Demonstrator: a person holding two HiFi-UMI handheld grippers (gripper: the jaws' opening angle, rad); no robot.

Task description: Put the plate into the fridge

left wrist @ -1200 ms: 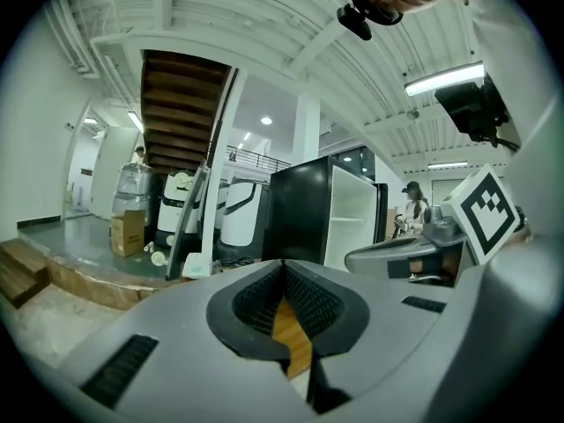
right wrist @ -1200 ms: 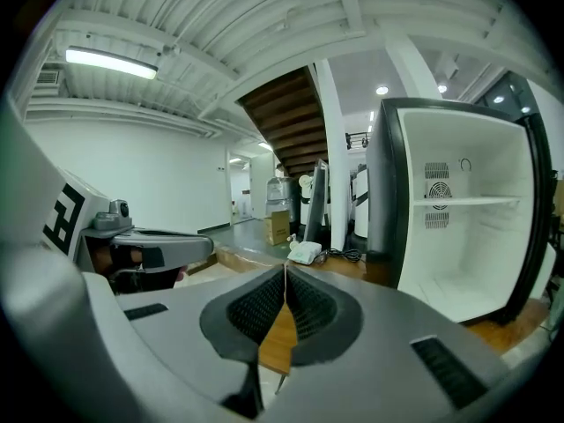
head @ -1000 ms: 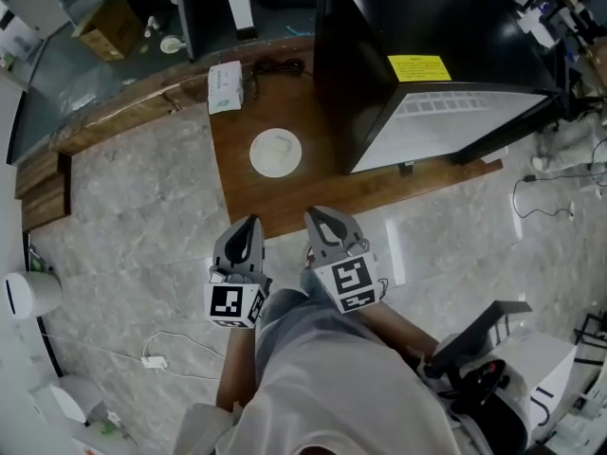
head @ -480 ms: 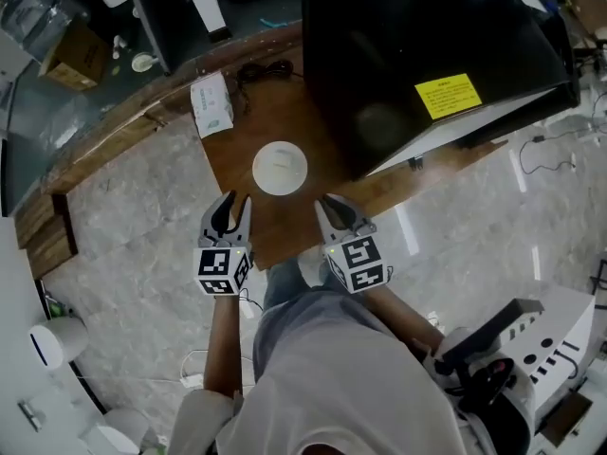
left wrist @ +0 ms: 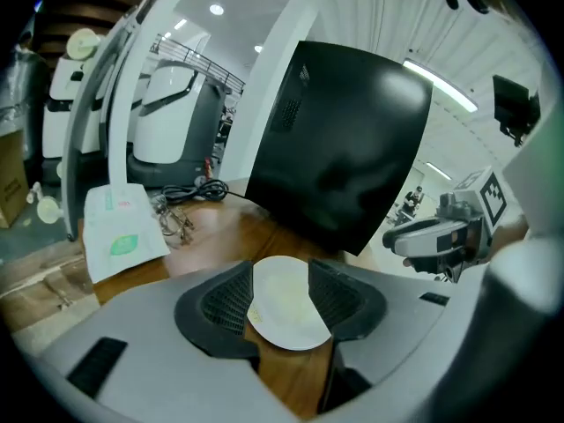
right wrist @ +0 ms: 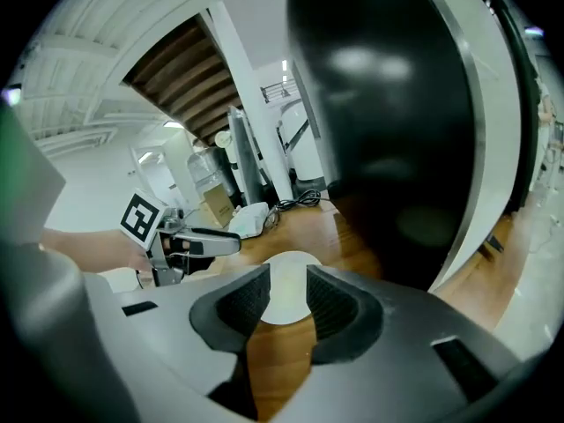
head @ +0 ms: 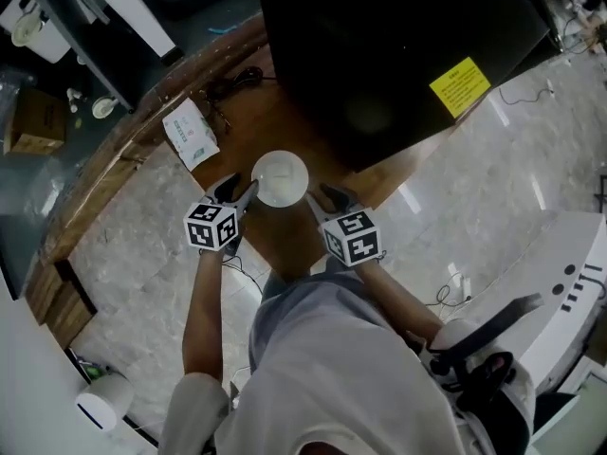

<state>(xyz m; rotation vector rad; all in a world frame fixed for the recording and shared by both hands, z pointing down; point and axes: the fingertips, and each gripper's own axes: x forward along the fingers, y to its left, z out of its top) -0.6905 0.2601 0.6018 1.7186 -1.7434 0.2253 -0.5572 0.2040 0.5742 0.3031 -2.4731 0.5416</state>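
Observation:
A round white plate (head: pixel 280 178) lies flat on the brown wooden platform (head: pixel 302 240) in front of the black fridge (head: pixel 379 55), whose door looks closed. My left gripper (head: pixel 237 191) sits just off the plate's left rim and my right gripper (head: pixel 332 197) just off its right rim. Both have just been opening their jaws, and both are open. In the left gripper view the plate (left wrist: pixel 286 307) shows through the gap of the left gripper (left wrist: pixel 280 280). It shows the same way as the plate (right wrist: pixel 286 293) in the right gripper view, ahead of the right gripper (right wrist: pixel 286 285). Neither pair of pads presses on it.
A white packet (head: pixel 190 133) and a coil of black cable (head: pixel 232 83) lie on the wood behind and left of the plate. The fridge (left wrist: pixel 344 166) stands right behind the plate. Marble floor (head: pixel 133 245) surrounds the platform. Machines and a cardboard box (head: pixel 33 121) stand at the far left.
Both grippers have moved forward and down from over the floor to the two sides of the plate. Their jaws, shut before, now stand open.

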